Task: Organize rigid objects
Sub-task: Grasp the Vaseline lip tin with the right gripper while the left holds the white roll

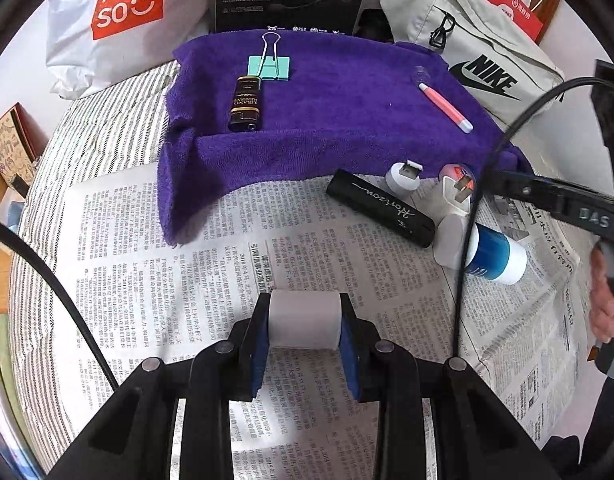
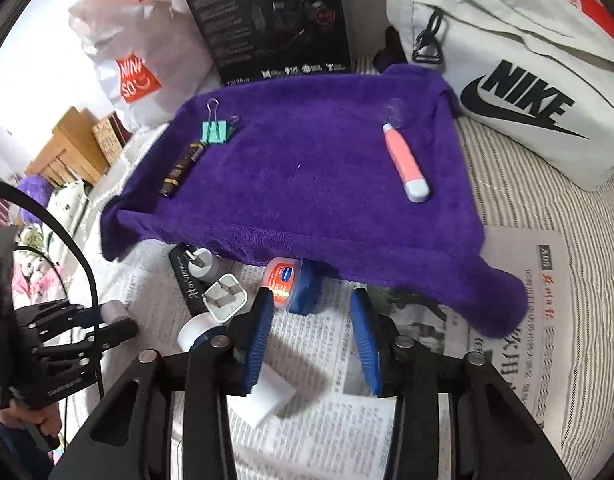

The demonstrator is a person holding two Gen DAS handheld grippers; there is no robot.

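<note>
My left gripper is shut on a white cylinder, held across its blue pads above the newspaper. In the right wrist view the same left gripper appears at the left edge with the cylinder. My right gripper is open. A blue Vaseline jar with an orange label lies at its left fingertip, and the right pad stands well clear of it. The purple towel carries a green binder clip, a dark lighter and a pink pen.
On the newspaper near the jar lie a black Horizon power bank, a white plug, a small white adapter, a white round lid and a white block. Behind the towel stand a Nike bag, a black box and a Miniso bag.
</note>
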